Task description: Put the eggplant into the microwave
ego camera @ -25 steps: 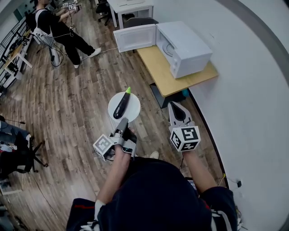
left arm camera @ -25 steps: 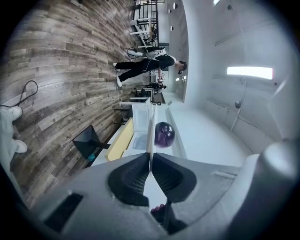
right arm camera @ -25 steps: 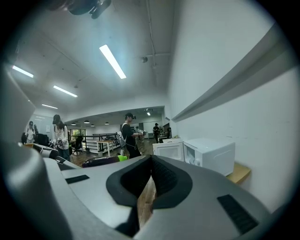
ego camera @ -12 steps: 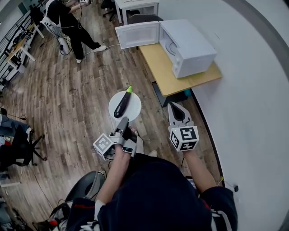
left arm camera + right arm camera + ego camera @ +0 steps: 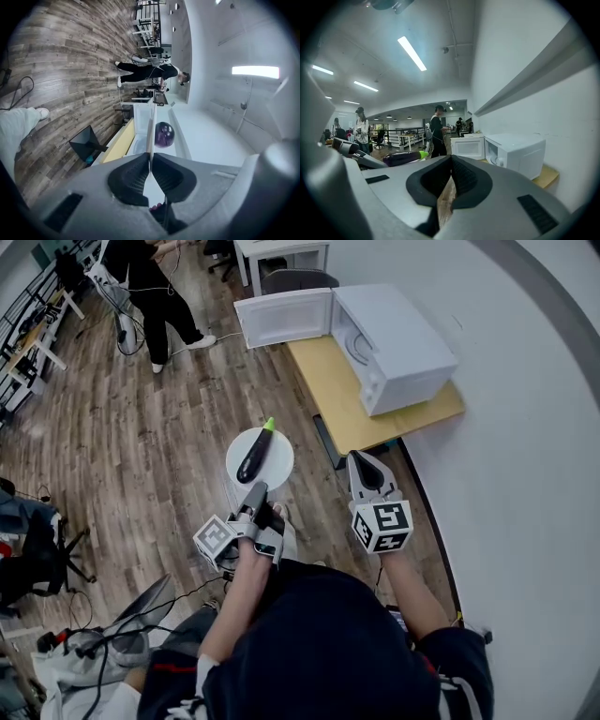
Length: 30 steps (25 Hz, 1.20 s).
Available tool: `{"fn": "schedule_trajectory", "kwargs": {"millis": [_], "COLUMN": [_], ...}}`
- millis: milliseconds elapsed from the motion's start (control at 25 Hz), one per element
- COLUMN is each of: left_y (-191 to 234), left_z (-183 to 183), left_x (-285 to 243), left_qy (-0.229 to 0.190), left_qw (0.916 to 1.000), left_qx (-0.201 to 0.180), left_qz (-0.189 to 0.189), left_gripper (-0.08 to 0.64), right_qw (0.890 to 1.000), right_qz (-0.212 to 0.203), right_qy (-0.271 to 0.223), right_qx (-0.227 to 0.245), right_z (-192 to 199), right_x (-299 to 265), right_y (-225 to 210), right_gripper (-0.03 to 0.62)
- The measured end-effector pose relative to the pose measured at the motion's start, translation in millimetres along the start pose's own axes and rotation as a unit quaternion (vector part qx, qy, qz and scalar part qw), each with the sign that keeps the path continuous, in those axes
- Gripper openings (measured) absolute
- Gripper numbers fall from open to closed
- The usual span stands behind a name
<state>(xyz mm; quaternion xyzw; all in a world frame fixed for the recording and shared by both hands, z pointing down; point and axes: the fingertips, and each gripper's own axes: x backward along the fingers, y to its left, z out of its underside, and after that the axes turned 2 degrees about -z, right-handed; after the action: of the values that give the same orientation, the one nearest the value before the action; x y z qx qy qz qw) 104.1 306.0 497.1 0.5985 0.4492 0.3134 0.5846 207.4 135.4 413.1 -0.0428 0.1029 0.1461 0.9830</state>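
The person is walking toward the microwave (image 5: 398,343). Over the last second the plank floor has been sliding past underneath. A dark chair (image 5: 145,604) and some cables (image 5: 103,643) have come into the lower left of the head view. The bystander (image 5: 150,277) has drifted toward the top edge. The microwave is now showing slightly larger and nearer.

Both grippers and the plate (image 5: 279,467) are keeping the same place in front of the body, so the load is travelling steadily.

The left gripper (image 5: 255,491) is staying clamped on the near rim of the plate. In the left gripper view the thin white rim is running straight between its closed jaws. The eggplant (image 5: 253,457) is lying across the middle of the plate with its green stem toward the far rim. It has not slid during the walk.

The right gripper (image 5: 363,458) is travelling alongside with nothing in it. Its jaws are meeting at the tips, and it is pointing toward the table (image 5: 352,413).

The microwave is standing on the far, wall-side part of the table, leaving the near left edge bare. Its door (image 5: 286,319) is already hanging open past the table's far left corner.

So the carry appears to be under way with the approach not yet finished. With the door open, no opening step seems needed. The plate is held by one rim only, so tilting looks like the main risk as the person closes in.
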Motion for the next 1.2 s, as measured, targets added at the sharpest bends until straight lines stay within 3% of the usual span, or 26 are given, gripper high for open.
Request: {"fn": "schedule_trajectory", "kwargs": {"millis": [200, 880, 1200], "left_y": [-2.5, -44.6, -43.9], "left_z": [-12.7, -133.0, -158.1], "left_x": [-18.8, -149.7, -187.0], "left_qy": [0.009, 0.055, 0.076], "left_qw": [0.9999, 0.9984, 0.9969], "left_qx": [-0.004, -0.010, -0.007], "left_qz": [0.002, -0.007, -0.015], "left_gripper": [0.028, 0.028, 0.028], "right_qw": [1.000, 0.999, 0.997], "right_qz": [0.006, 0.047, 0.067], "right_qy": [-0.004, 0.003, 0.010], "right_qx": [-0.002, -0.010, -0.020], "right_z": [-2.6, -49.5, -48.7], "right_x": [-19.5, -177.7, -215.2], "right_y": [-3.7, -18.7, -32.6], "right_gripper": [0.012, 0.012, 0.012]}}
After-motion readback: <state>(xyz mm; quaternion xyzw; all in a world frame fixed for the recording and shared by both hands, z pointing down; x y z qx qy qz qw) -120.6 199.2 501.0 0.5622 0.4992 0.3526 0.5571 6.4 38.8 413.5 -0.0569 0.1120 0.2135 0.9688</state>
